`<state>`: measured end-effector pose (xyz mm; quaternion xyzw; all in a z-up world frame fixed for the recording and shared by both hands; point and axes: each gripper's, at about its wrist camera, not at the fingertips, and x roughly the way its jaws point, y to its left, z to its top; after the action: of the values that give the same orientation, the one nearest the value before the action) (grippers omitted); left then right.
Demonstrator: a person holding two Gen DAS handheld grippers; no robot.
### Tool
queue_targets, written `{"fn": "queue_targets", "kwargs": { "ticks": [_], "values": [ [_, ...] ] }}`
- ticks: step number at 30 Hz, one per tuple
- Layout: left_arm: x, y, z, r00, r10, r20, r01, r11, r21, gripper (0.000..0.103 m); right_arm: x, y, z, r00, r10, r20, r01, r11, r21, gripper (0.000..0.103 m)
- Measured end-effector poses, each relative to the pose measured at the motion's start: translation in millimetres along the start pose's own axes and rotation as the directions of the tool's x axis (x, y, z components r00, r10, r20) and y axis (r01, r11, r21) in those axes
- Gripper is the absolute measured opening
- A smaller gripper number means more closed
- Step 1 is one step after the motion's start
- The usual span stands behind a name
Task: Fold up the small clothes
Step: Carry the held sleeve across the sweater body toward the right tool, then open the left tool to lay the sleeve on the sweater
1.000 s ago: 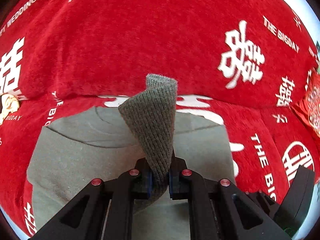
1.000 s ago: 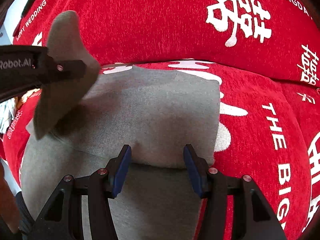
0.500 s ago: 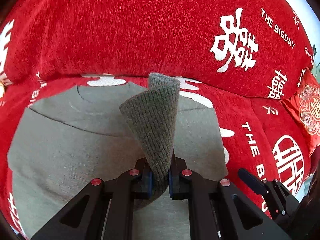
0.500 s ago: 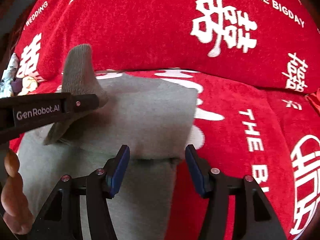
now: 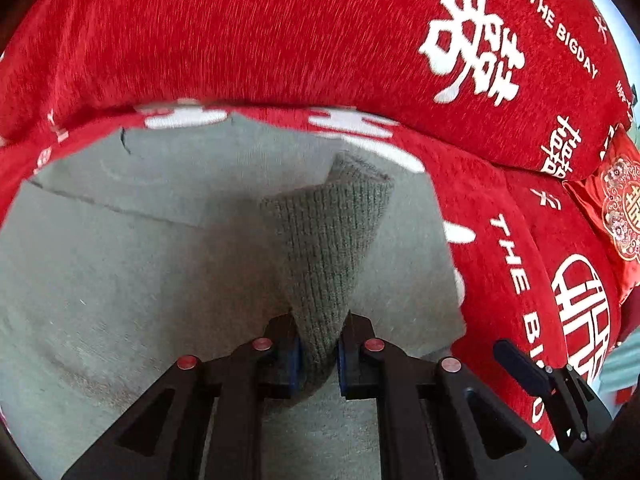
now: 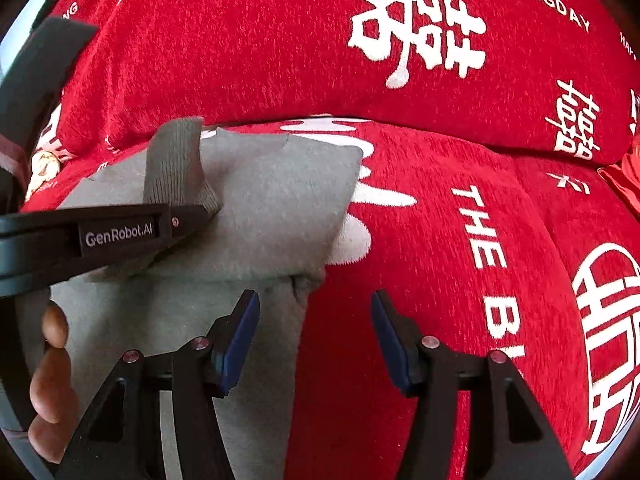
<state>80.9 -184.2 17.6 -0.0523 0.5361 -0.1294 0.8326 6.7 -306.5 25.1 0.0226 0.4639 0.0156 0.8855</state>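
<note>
Left gripper, seen from its own wrist camera: pinched tight on the ribbed cuff of a grey sweater, cuff standing up out of the pads and fanning toward the red cushion. Sleeve held above the sweater's body, which lies flat on the red printed cover. Reads as the sleeve-fold step, with the cuff being carried inward over the body. Next, probably: lower the cuff onto the body, lay the sleeve straight, then let go.

Right gripper, seen from its own wrist camera: jaws standing apart, nothing between the pads, poised over the sweater's near right edge where grey meets red cover. Folded right side of the sweater already lying on the body. Left gripper reaching in from the left side, cuff rising from it; fingers of the person's hand at the frame's edge. Next for this side, likely: wait clear, or press the fold flat.
</note>
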Motion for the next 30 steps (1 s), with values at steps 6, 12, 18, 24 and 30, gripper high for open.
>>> {"fn": "queue_targets", "kwargs": {
  "ticks": [6,12,18,24,30],
  "values": [
    [-14,2,-5,0.996,0.030,0.090,-0.030,1.000,-0.010,0.103,0,-2,-2,1.000,0.003,-0.007,-0.003,1.000,0.008,0.062],
    [-28,16,-15,0.995,-0.053,0.087,0.052,0.999,0.010,0.103,-3,-3,-3,1.000,0.003,-0.007,-0.003,1.000,0.009,0.062],
    [-55,40,-28,0.984,-0.130,0.121,0.129,0.992,0.015,0.103,-9,-11,-1,0.996,0.092,0.007,-0.093,0.993,0.072,0.062],
    [-66,75,-33,0.987,-0.064,0.147,0.065,0.998,-0.001,0.103,-12,-16,0,0.949,0.312,0.031,-0.313,0.931,0.186,0.062],
    [-51,108,-34,0.994,0.005,0.111,0.004,0.997,-0.080,0.103,-1,-10,7,0.921,0.389,0.012,-0.380,0.891,0.248,0.062]
  ]
}}
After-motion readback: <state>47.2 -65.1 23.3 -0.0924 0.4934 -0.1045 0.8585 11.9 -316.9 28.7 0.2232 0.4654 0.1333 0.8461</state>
